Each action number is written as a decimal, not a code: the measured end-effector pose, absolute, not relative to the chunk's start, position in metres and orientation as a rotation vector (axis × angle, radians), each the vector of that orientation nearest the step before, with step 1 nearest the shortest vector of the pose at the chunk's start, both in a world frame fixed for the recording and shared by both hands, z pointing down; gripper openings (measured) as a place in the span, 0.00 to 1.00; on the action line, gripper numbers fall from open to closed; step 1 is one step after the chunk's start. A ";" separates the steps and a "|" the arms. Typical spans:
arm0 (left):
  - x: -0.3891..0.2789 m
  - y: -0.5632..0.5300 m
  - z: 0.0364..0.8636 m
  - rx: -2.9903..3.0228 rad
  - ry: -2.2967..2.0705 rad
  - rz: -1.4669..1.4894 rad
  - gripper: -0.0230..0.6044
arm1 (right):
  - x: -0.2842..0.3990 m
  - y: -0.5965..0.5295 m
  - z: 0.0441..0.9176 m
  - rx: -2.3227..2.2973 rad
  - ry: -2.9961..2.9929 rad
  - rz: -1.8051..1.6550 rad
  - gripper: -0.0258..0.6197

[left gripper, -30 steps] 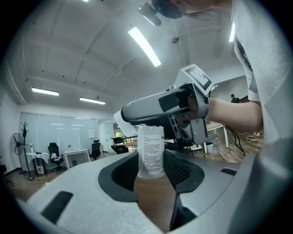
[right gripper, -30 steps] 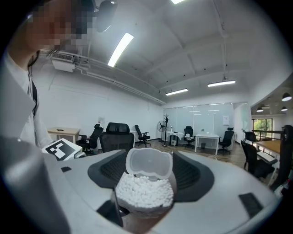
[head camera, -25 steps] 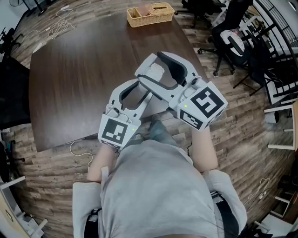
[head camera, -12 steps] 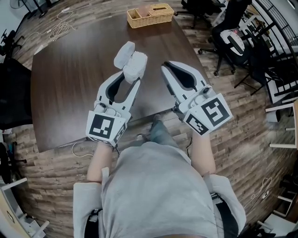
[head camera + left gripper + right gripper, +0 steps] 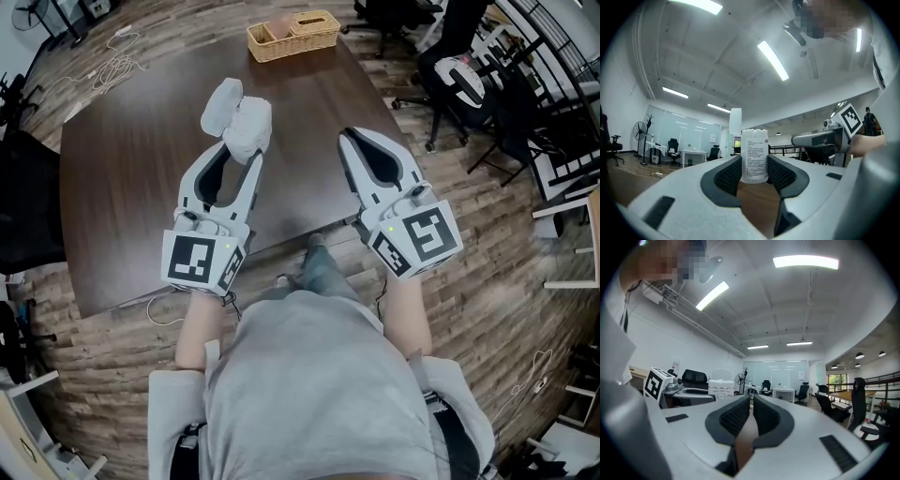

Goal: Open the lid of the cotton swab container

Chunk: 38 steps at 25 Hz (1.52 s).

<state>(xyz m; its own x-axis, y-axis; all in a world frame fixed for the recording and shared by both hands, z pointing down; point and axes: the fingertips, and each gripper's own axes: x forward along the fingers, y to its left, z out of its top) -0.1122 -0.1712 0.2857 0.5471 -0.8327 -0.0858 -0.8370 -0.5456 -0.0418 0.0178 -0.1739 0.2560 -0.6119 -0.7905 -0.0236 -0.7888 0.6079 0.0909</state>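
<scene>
Cotton swab container (image 5: 754,157), pale cylinder with printed label, swab tips showing at its top, lid (image 5: 735,121) flipped up at upper left, upright at frame centre, pinched between left gripper (image 5: 754,177) pads, over dark table (image 5: 122,169), right gripper (image 5: 751,411) pressed together, empty.

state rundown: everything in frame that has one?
White cylindrical cotton swab container: gripped between the left tongs, swab tips showing at the top.
White flip lid: open, standing up at the rim.
Left tongs: shut on the container.
Right tongs: jaws closing, nearly together, nothing between.
Woven basket: at the dark wooden table's far edge, holding items.
</scene>
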 end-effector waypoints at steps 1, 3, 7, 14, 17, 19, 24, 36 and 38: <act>-0.115 -0.172 0.286 -2.689 1.470 0.090 0.31 | 0.020 -0.174 0.257 1.386 -2.791 -0.145 0.08; -0.121 -0.174 0.285 -2.681 1.500 0.100 0.31 | 0.024 -0.173 0.258 1.409 -2.776 -0.153 0.08; -0.135 -0.178 0.284 -2.660 1.556 0.112 0.31 | 0.029 -0.172 0.259 1.452 -2.732 -0.181 0.08; -0.155 -0.177 0.281 -2.594 1.649 0.114 0.31 | 0.044 -0.168 0.260 1.547 -2.667 -0.204 0.08; -0.161 -0.175 0.279 -2.579 1.675 0.129 0.31 | 0.046 -0.166 0.260 1.564 -2.648 -0.221 0.08; -0.165 -0.174 0.277 -2.570 1.688 0.137 0.31 | 0.047 -0.165 0.260 1.581 -2.648 -0.213 0.08; -0.167 -0.168 0.273 -2.553 1.703 0.165 0.31 | 0.051 -0.161 0.261 1.604 -2.645 -0.216 0.08; -0.161 -0.159 0.271 -2.574 1.688 0.188 0.31 | 0.051 -0.152 0.257 1.619 -2.637 -0.235 0.08; -0.160 -0.159 0.271 -2.578 1.681 0.191 0.31 | 0.050 -0.151 0.257 1.615 -2.640 -0.236 0.08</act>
<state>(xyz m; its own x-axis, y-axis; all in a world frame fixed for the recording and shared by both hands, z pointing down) -0.1601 -0.1585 0.2709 0.3987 -0.9070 -0.1352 -0.9142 -0.4047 0.0191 0.0496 -0.1508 0.2569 -0.4580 -0.8877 -0.0466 -0.8819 0.4472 0.1493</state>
